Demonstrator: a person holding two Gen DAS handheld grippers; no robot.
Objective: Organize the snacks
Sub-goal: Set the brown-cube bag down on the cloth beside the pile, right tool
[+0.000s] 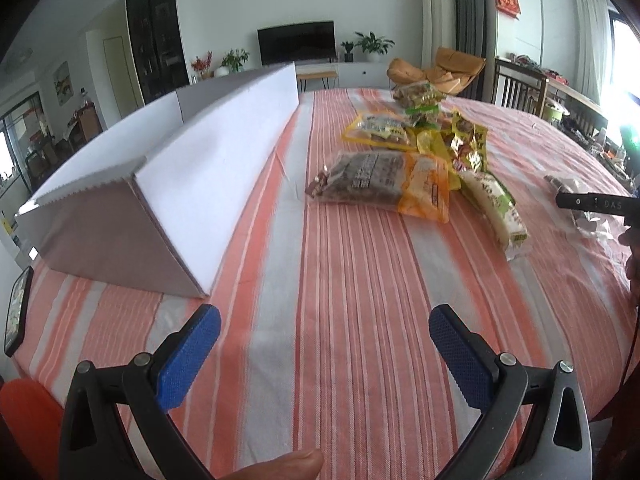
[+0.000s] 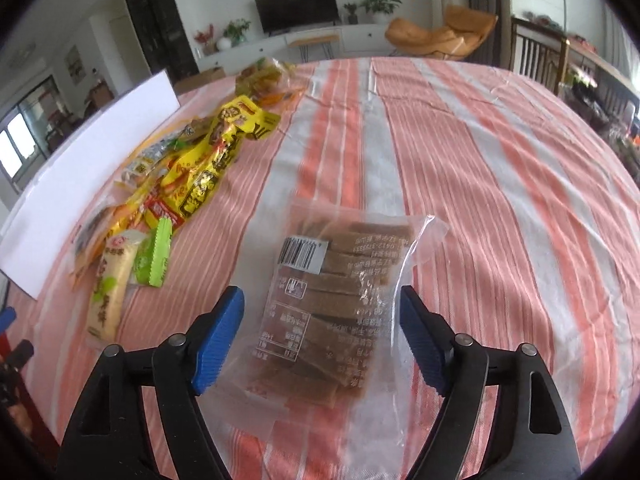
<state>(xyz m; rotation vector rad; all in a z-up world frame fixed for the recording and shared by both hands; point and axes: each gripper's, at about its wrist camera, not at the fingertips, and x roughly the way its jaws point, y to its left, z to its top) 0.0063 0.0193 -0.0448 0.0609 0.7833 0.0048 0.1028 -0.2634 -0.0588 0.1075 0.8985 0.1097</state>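
A clear packet of brown bars [image 2: 332,304] lies flat on the striped tablecloth [image 2: 500,184], between the wide-apart blue pads of my right gripper [image 2: 322,300]; the pads do not touch it. A heap of yellow, green and brown snack bags [image 2: 180,184] lies to its left, and shows in the left wrist view as a pile of snack bags [image 1: 416,160]. My left gripper [image 1: 325,322] hovers open over bare cloth, nothing between its pads. The white cardboard box [image 1: 168,184] lies on its side to the left of it.
A black tip of the other gripper [image 1: 588,202] enters at the right edge of the left wrist view. A phone-like dark device [image 1: 18,312] lies at the table's left edge. Chairs [image 2: 444,36] and a TV [image 2: 296,8] stand beyond the table.
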